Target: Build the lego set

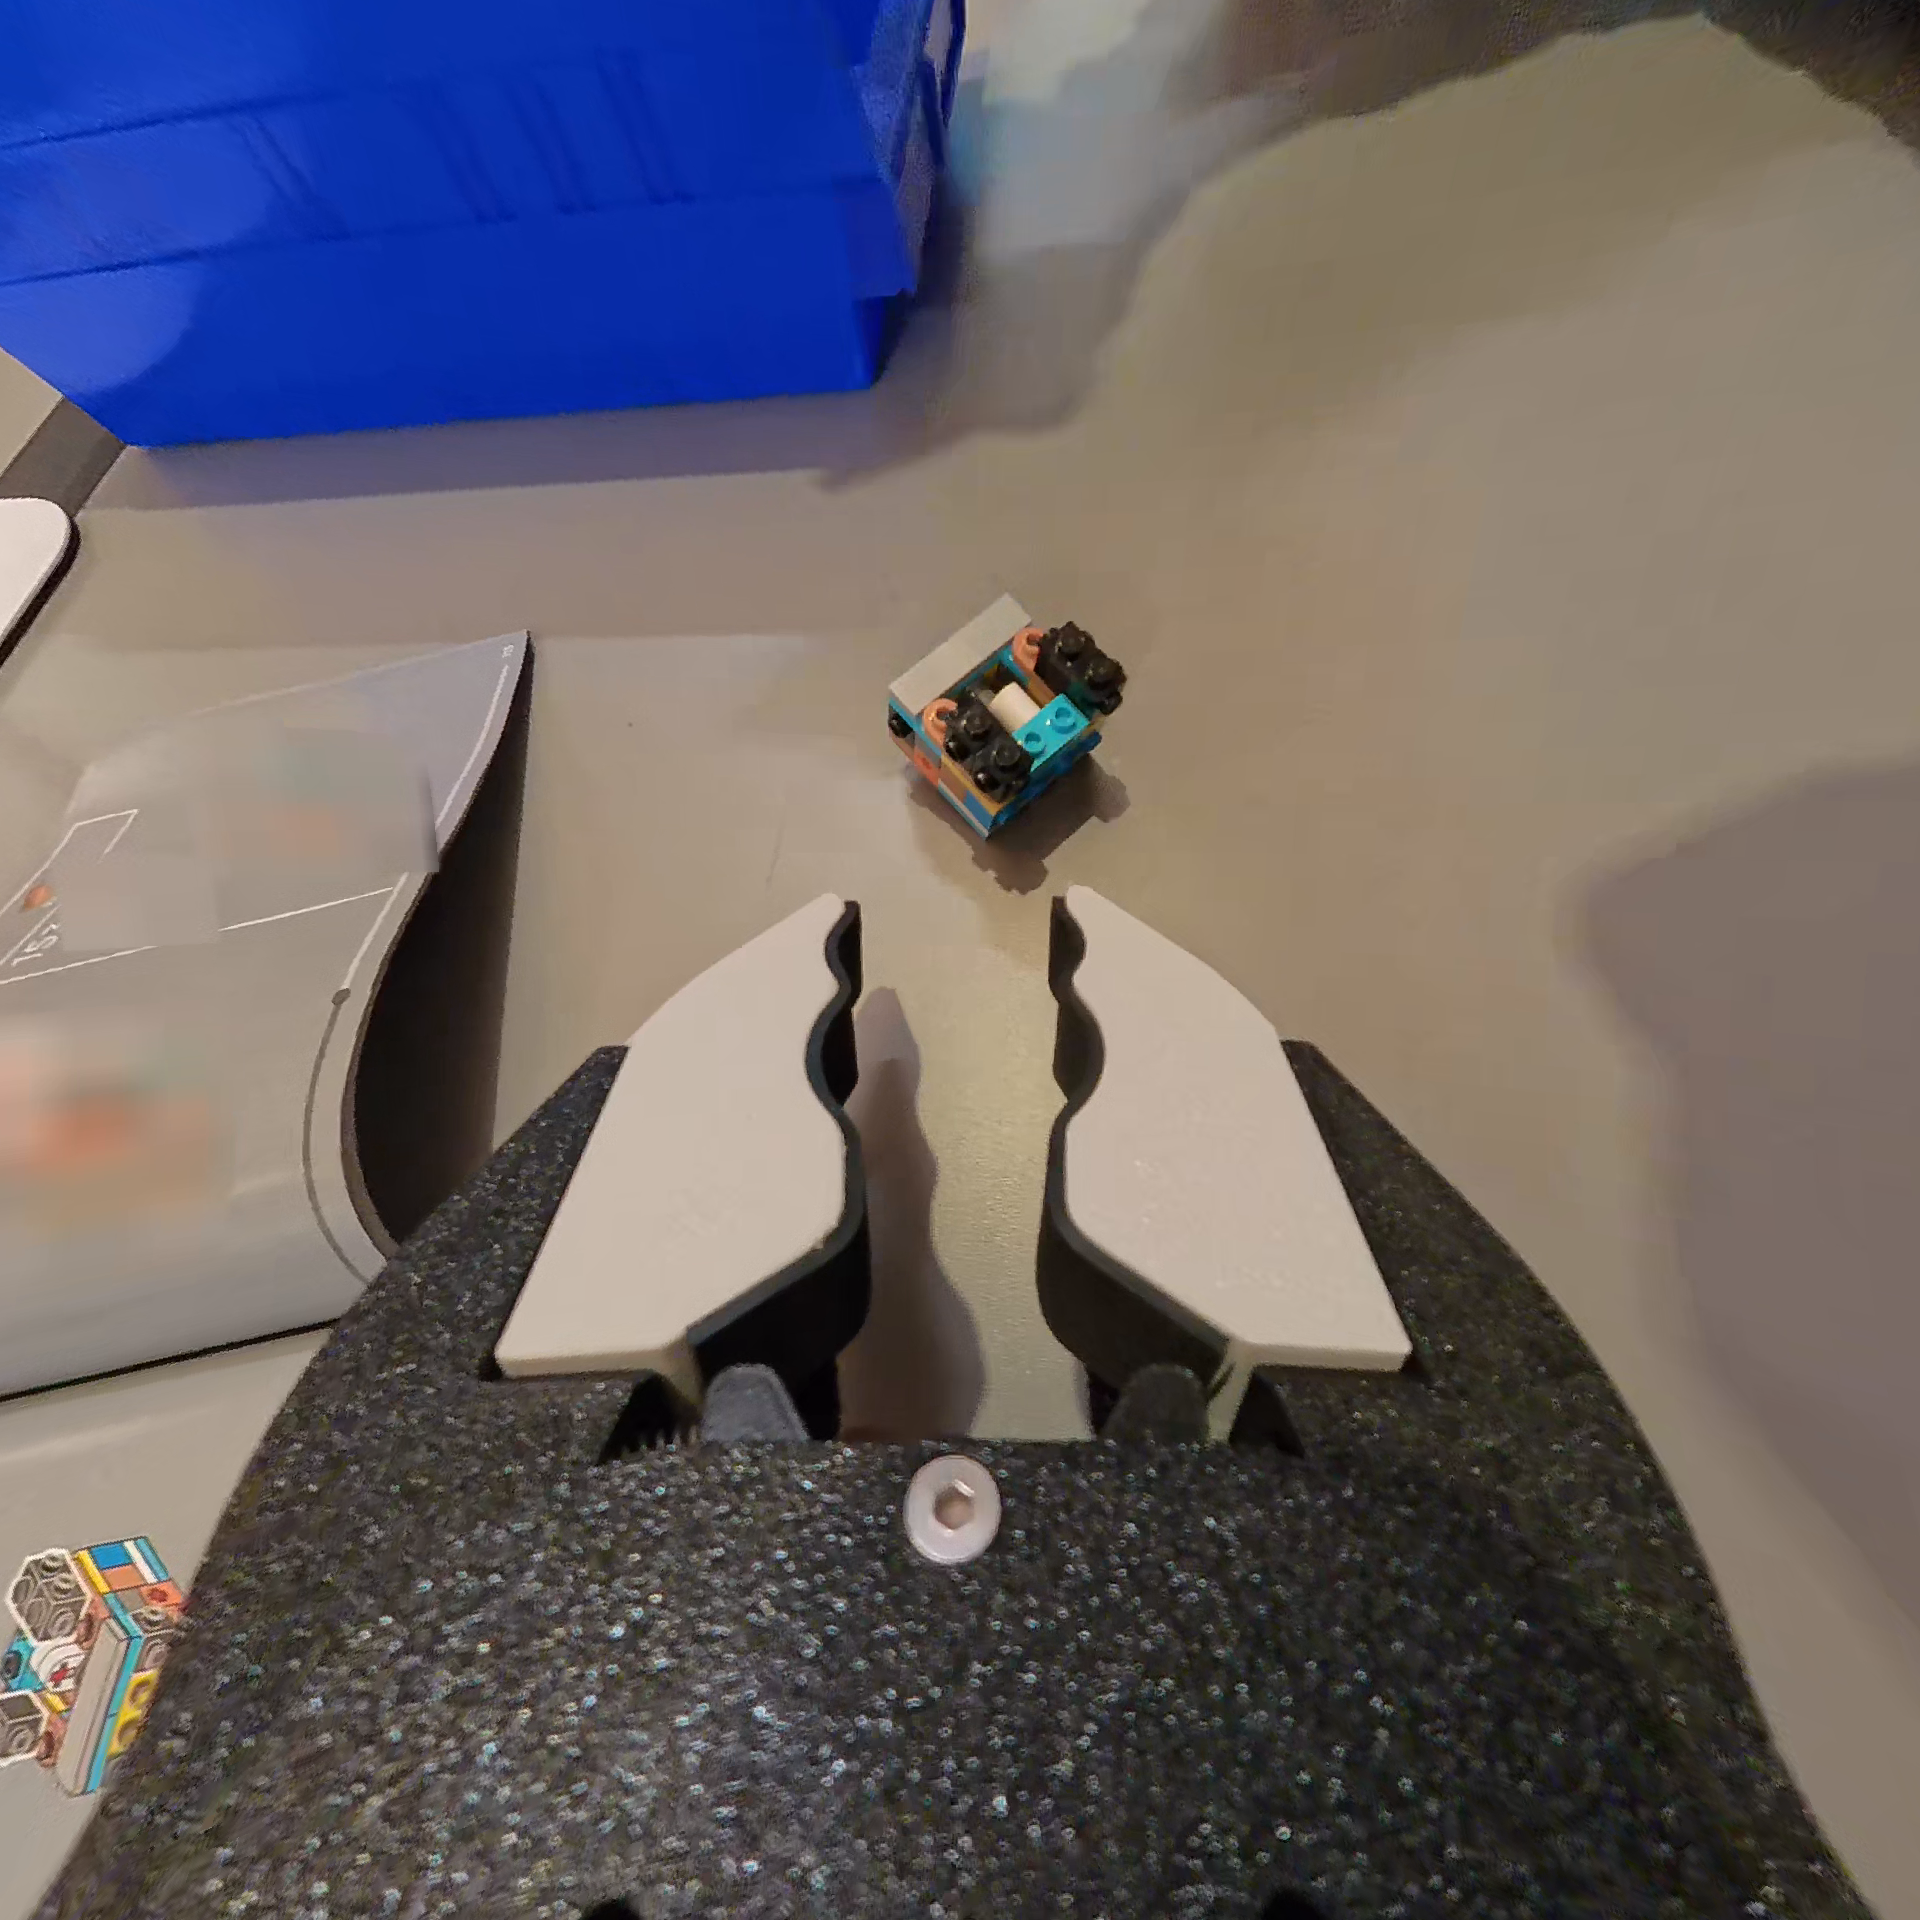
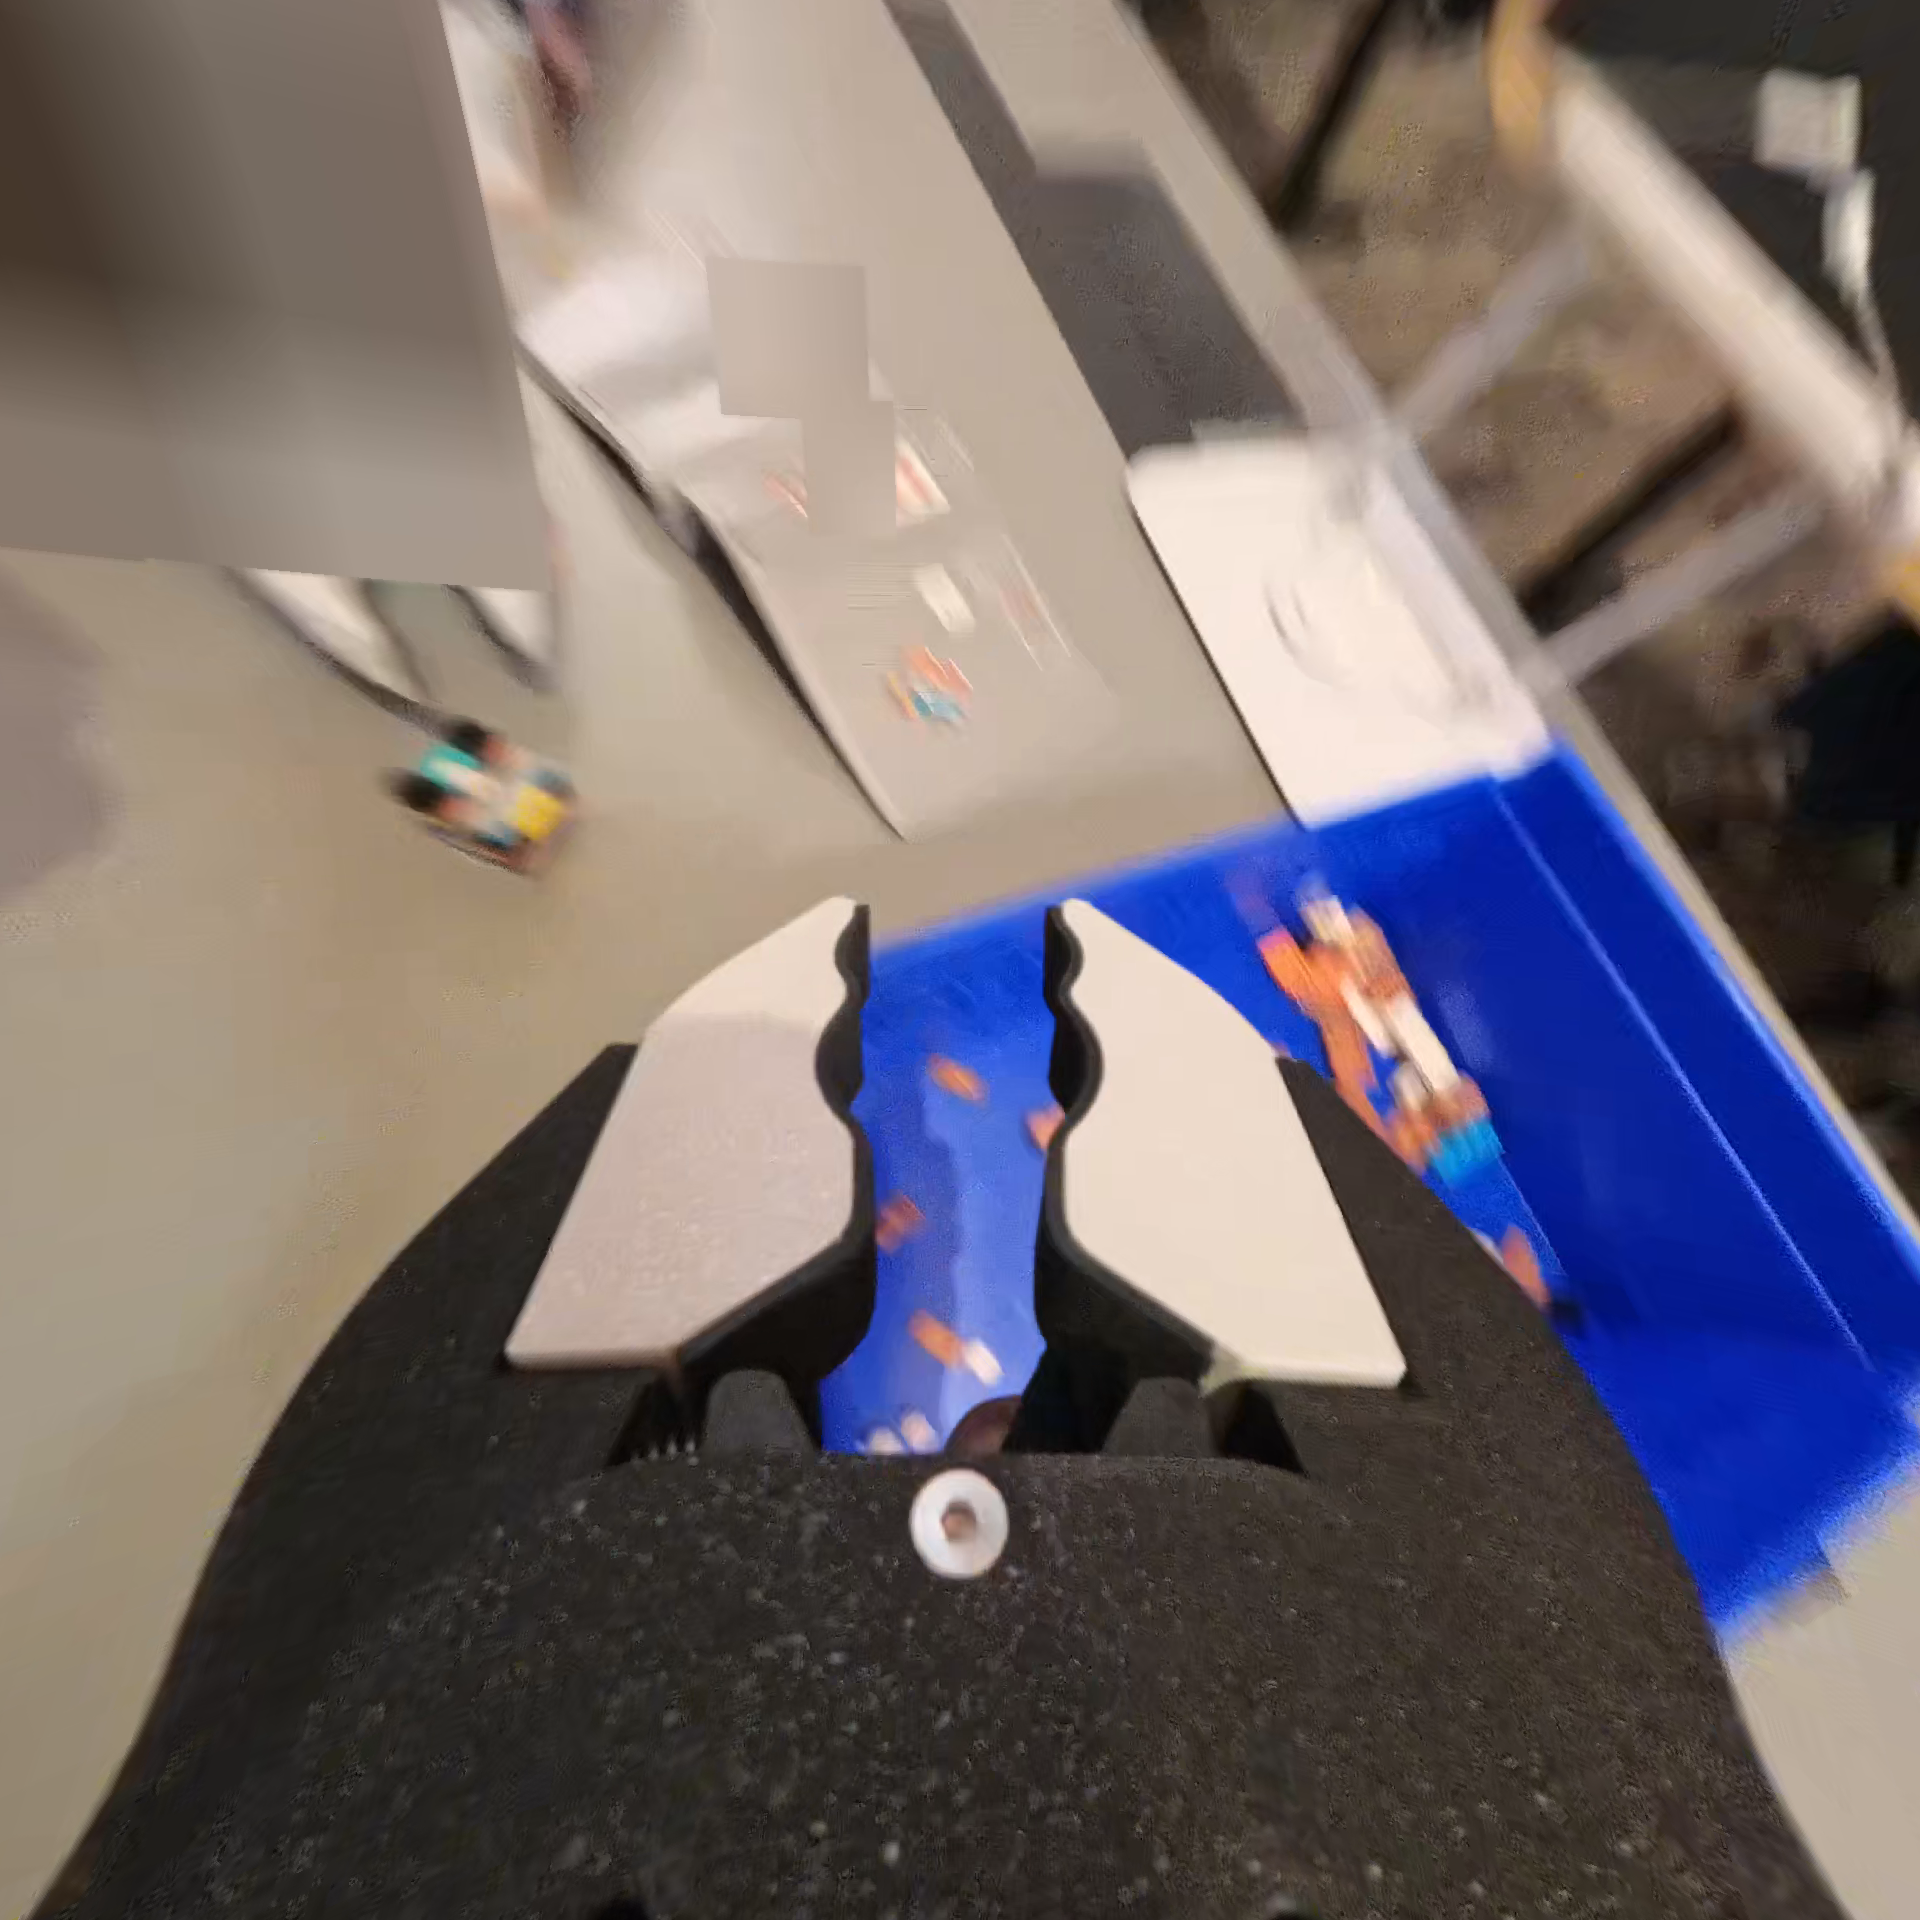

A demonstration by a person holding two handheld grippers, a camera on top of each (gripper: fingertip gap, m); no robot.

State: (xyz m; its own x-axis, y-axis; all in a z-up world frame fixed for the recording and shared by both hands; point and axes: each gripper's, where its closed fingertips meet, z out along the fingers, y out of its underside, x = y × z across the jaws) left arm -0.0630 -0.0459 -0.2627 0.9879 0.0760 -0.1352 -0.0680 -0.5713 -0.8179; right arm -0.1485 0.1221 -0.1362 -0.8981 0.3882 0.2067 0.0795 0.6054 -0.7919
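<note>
A small part-built lego model (image 1: 1003, 717) of teal, black, grey and orange pieces sits on the grey table. My left gripper (image 1: 956, 914) is open and empty, its tips a short way in front of the model. In the blurred right wrist view the same model (image 2: 488, 795) lies far to the left. My right gripper (image 2: 956, 920) is open and empty, held above a blue bin (image 2: 1621, 1091) that has several loose orange, white and teal pieces (image 2: 1371, 1029) in it.
The blue bin (image 1: 447, 208) stands at the back left of the left wrist view. An open instruction booklet (image 1: 239, 987) lies at the left, and shows in the right wrist view (image 2: 904, 582). A white object (image 2: 1330, 634) lies beyond the bin, near the table's edge. The gap from one gripper's tips to the other's is roughly 25 centimeters. Both grippers' tips are roughly 35 centimeters from the white object (image 2: 1330, 634).
</note>
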